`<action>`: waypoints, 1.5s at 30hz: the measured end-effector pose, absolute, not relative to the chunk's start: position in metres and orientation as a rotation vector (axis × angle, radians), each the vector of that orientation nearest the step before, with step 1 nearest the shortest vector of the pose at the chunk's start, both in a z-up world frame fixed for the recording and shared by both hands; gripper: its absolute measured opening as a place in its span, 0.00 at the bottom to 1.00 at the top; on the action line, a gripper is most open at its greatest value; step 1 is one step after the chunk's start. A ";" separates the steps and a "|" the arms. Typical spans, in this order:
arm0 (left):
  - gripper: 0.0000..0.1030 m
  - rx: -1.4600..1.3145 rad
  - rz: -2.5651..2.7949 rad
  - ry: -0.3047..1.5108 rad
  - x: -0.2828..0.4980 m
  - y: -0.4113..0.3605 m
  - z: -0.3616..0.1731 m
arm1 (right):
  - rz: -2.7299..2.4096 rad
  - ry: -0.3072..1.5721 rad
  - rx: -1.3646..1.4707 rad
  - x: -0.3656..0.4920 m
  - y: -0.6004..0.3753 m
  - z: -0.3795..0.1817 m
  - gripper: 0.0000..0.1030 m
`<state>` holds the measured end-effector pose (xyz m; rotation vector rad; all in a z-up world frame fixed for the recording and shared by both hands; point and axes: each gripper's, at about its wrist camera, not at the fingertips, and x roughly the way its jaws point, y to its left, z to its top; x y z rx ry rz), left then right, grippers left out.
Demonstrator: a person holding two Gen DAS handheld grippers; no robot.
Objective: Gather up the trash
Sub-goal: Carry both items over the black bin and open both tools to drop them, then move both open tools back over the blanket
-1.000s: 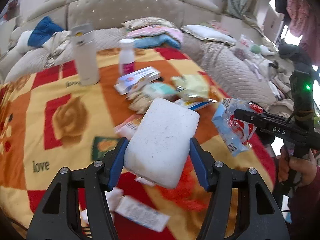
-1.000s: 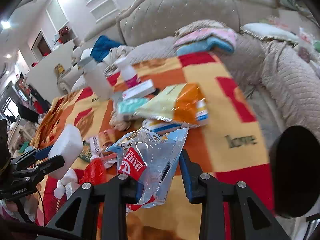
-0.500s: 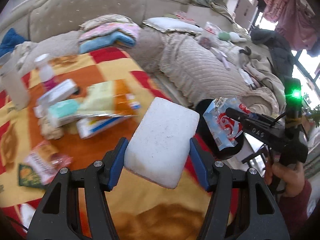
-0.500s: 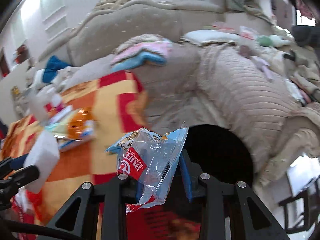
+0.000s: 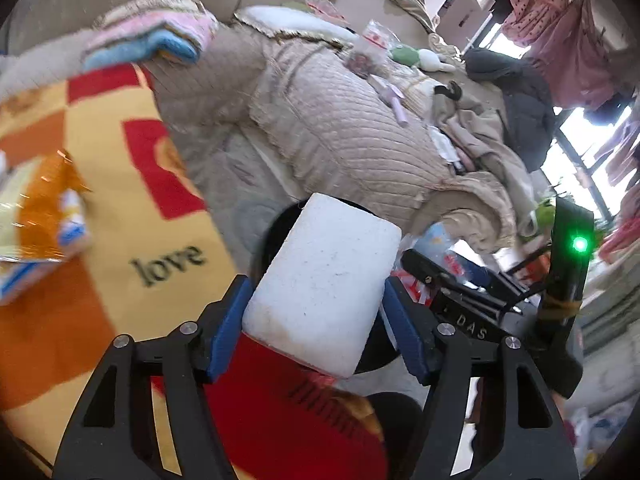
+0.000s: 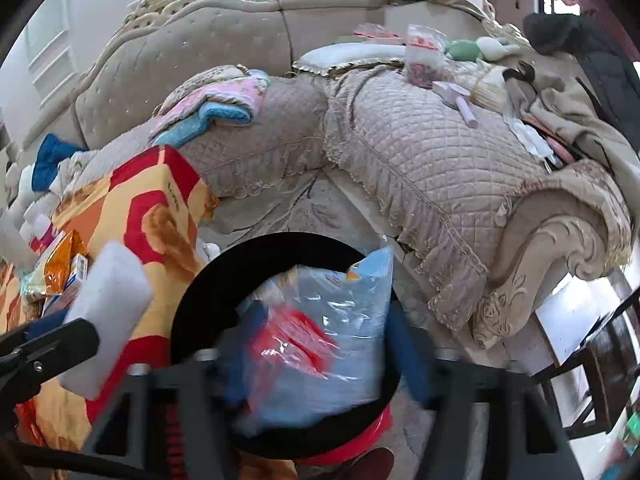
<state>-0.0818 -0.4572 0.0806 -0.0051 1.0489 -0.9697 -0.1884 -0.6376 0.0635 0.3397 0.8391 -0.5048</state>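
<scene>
My left gripper (image 5: 316,304) is shut on a white foam block (image 5: 324,280) and holds it over the near rim of a black-lined trash bin (image 5: 276,232). The block also shows in the right wrist view (image 6: 106,308). My right gripper (image 6: 320,344) has spread its blue fingers (image 6: 404,344) wide, and the clear blue-and-red plastic wrapper (image 6: 328,324) sits blurred between them over the bin's mouth (image 6: 224,276). In the left wrist view the right gripper (image 5: 448,280) reaches in from the right beside the block.
A red, orange and yellow blanket (image 5: 132,200) covers the table at left, with an orange snack bag (image 5: 44,216) on it. A beige quilted sofa (image 6: 420,152) piled with clothes stands behind the bin. A dark chair (image 6: 600,360) stands at the right.
Both grippers swung right from the table to over the bin. The right gripper's fingers have spread apart and the wrapper has slipped lower between them. The left still grips the foam block.
</scene>
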 end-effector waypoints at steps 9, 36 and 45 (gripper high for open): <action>0.67 -0.027 -0.944 1.077 -0.079 -0.445 0.076 | -0.477 0.860 0.366 -0.186 -0.628 0.053 0.65; 0.69 0.055 -0.758 0.930 -0.091 -0.392 0.088 | -0.413 0.855 0.348 -0.181 -0.588 0.062 0.68; 0.69 0.090 -0.605 0.879 -0.091 -0.333 0.091 | -0.302 0.872 0.306 -0.161 -0.533 0.063 0.69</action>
